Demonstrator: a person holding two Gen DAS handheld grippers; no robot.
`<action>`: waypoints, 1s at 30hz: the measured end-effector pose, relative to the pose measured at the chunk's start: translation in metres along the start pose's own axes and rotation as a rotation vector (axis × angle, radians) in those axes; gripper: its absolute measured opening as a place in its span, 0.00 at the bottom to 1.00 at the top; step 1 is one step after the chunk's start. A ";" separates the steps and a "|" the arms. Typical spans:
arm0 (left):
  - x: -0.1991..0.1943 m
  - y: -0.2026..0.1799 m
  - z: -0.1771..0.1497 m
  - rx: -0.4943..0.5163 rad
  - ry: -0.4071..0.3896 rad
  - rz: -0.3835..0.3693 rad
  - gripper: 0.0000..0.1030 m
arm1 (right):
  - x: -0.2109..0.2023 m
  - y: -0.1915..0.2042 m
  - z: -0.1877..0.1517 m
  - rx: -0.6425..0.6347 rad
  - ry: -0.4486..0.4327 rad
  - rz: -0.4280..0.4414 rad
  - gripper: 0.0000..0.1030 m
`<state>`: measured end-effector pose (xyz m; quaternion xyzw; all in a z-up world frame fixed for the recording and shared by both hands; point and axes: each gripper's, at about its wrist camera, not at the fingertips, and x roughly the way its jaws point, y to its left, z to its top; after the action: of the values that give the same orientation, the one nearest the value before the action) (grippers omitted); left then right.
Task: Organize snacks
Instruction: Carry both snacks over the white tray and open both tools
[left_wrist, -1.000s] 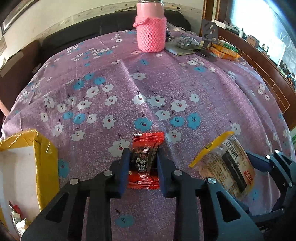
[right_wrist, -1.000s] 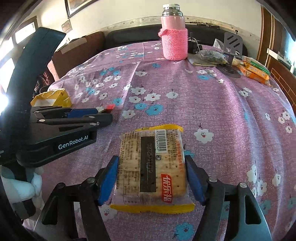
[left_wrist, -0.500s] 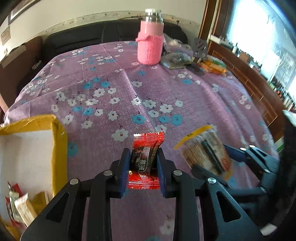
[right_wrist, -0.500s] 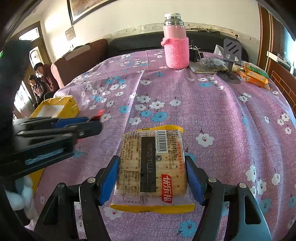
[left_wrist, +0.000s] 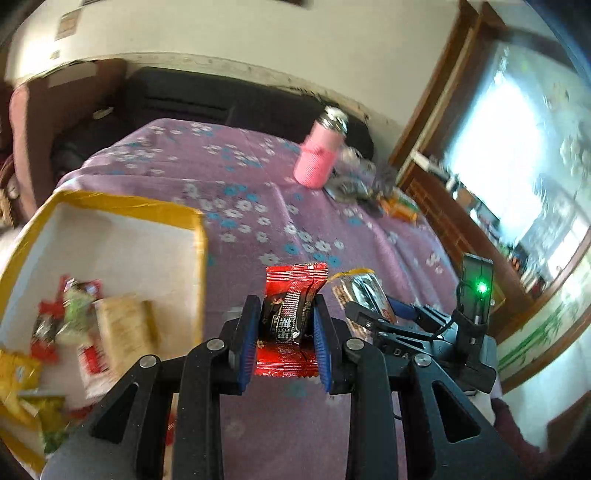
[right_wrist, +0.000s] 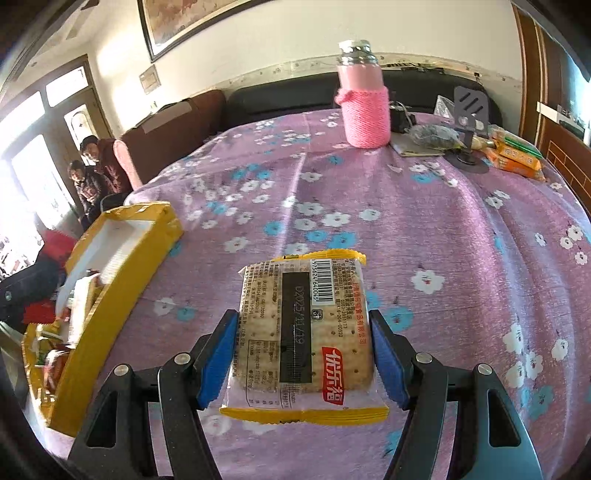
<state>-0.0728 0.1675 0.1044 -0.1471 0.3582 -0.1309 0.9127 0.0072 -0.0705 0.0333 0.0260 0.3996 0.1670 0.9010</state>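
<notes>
My left gripper (left_wrist: 285, 328) is clamped on a small red-and-black foil candy packet (left_wrist: 291, 317), held above the purple flowered tablecloth (left_wrist: 258, 192) just beside the open yellow cardboard box (left_wrist: 110, 206) with a white inside, where other snack packets (blurred here) already lie. My right gripper (right_wrist: 303, 354) is closed on a clear, yellow-edged plastic pack of square crackers (right_wrist: 304, 328), pinched by its two long sides over the same cloth, with the box off to its left. A bottle in a pink knitted sleeve (right_wrist: 364, 110) stands at the far end of the table.
</notes>
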 end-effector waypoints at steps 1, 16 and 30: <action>-0.010 0.010 -0.001 -0.028 -0.021 0.005 0.24 | -0.003 0.004 0.000 -0.003 -0.003 0.007 0.68; -0.059 0.135 -0.023 -0.304 -0.123 0.149 0.24 | -0.033 0.113 0.036 -0.144 -0.005 0.161 0.68; -0.034 0.174 -0.008 -0.258 -0.035 0.228 0.24 | 0.052 0.252 0.058 -0.319 0.184 0.220 0.67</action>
<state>-0.0795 0.3379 0.0570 -0.2234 0.3704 0.0233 0.9013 0.0116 0.1889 0.0813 -0.0889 0.4433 0.3270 0.8298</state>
